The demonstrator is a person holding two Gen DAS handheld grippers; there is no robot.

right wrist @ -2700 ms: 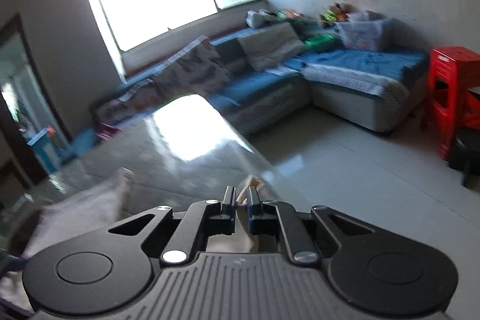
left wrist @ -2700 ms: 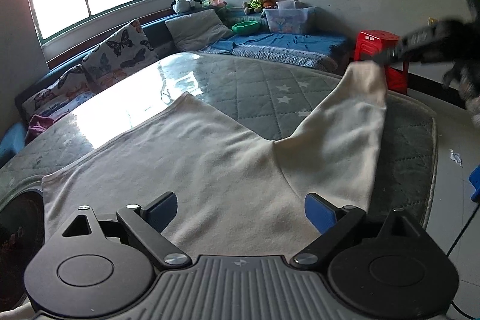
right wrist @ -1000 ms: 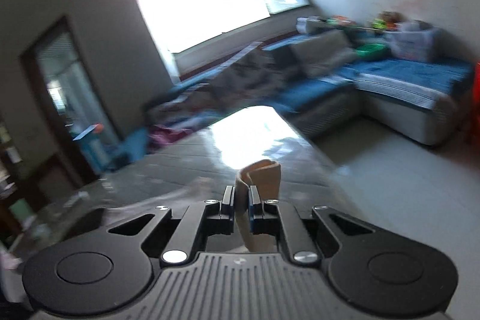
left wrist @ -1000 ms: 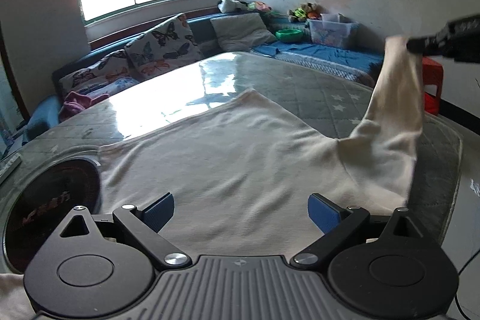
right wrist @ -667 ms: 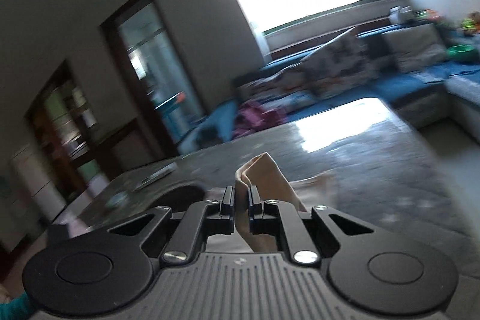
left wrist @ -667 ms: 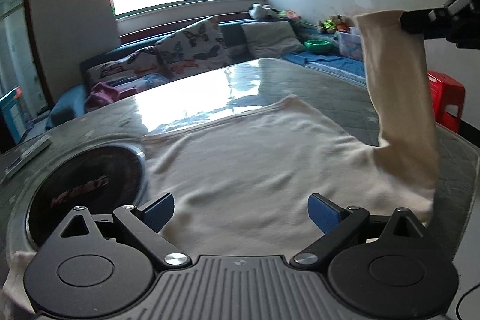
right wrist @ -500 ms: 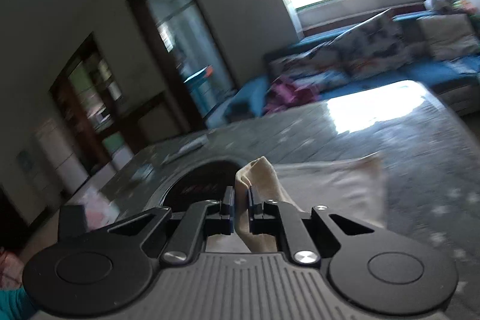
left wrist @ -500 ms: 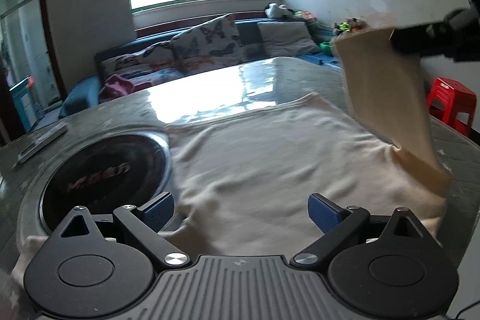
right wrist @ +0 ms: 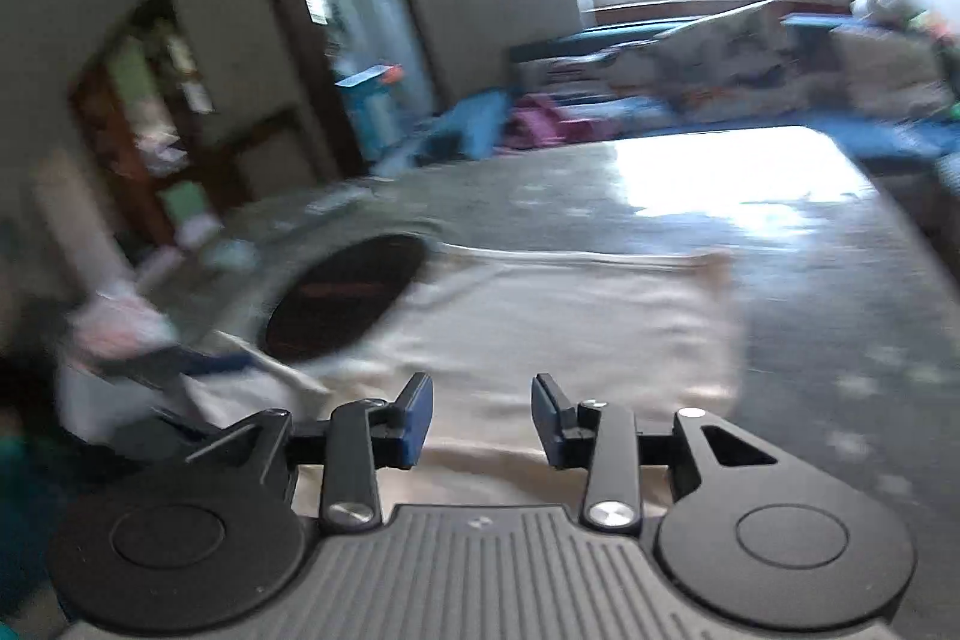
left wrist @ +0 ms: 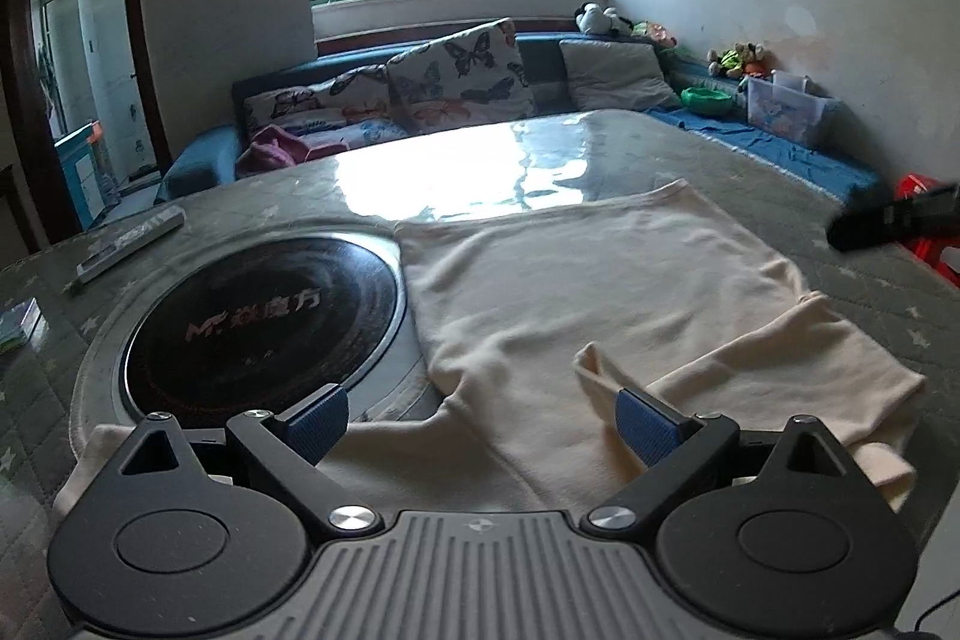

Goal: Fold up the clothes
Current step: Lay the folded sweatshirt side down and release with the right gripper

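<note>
A cream long-sleeved top (left wrist: 576,292) lies flat on the grey quilted table (left wrist: 780,178). Its right sleeve (left wrist: 750,370) is folded back across the body, cuff near my left gripper. My left gripper (left wrist: 480,418) is open and empty, just above the near edge of the top. My right gripper (right wrist: 480,418) is open and empty above the same top (right wrist: 570,316); that view is blurred. The right gripper's dark tip shows in the left wrist view (left wrist: 894,220) at the far right.
A round black induction hob (left wrist: 258,316) is set in the table left of the top. A remote (left wrist: 129,244) lies at the far left. A blue sofa with cushions (left wrist: 456,82) runs behind the table. A red stool (left wrist: 924,220) stands right.
My right gripper carried the sleeve up and across to the left, then opened and let it go. The sleeve now lies folded over the body. The left gripper stayed open.
</note>
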